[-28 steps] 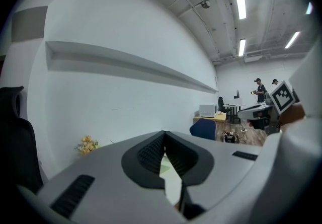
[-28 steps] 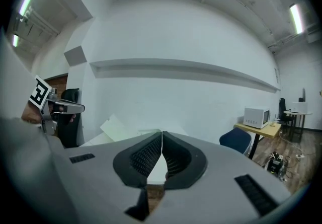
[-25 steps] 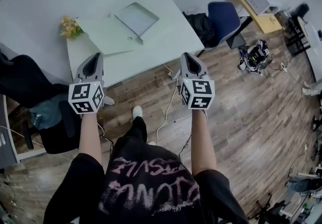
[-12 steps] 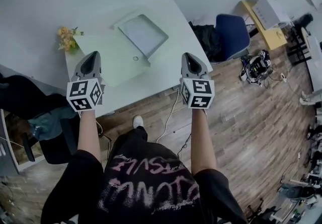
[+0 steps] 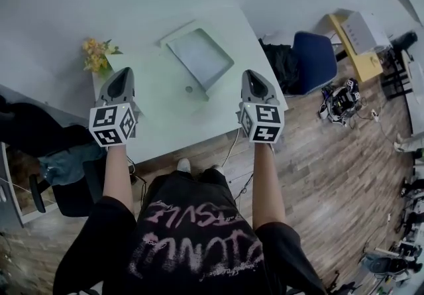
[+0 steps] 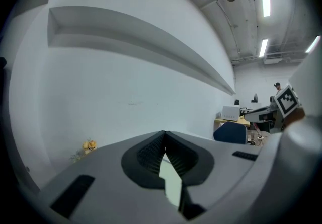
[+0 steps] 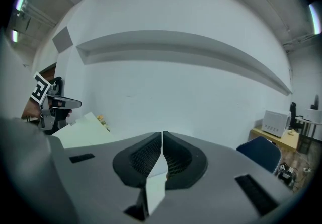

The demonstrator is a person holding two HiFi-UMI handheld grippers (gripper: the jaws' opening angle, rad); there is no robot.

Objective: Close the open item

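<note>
An open laptop [image 5: 197, 56] lies on the white table [image 5: 225, 105], its grey panel raised toward the far right and a pale flat panel [image 5: 156, 91] spread to the left. My left gripper [image 5: 121, 75] hangs over the table's near left part, left of the laptop, shut and empty. My right gripper [image 5: 252, 77] is over the table's near right corner, right of the laptop, its jaws also shut with nothing between them. In the left gripper view the jaws [image 6: 164, 135] meet; the right gripper view shows its jaws [image 7: 162, 135] closed too.
Yellow flowers [image 5: 97, 54] stand at the table's far left corner. A blue chair [image 5: 315, 60] and a black bag [image 5: 278, 55] are to the right of the table. A dark chair with clothes [image 5: 46, 141] stands left. Cables lie on the wood floor [image 5: 331, 168].
Both grippers and the person have moved forward toward the table; the grippers, first short of its near edge, now hang over it on either side of the laptop. Both stay shut.
</note>
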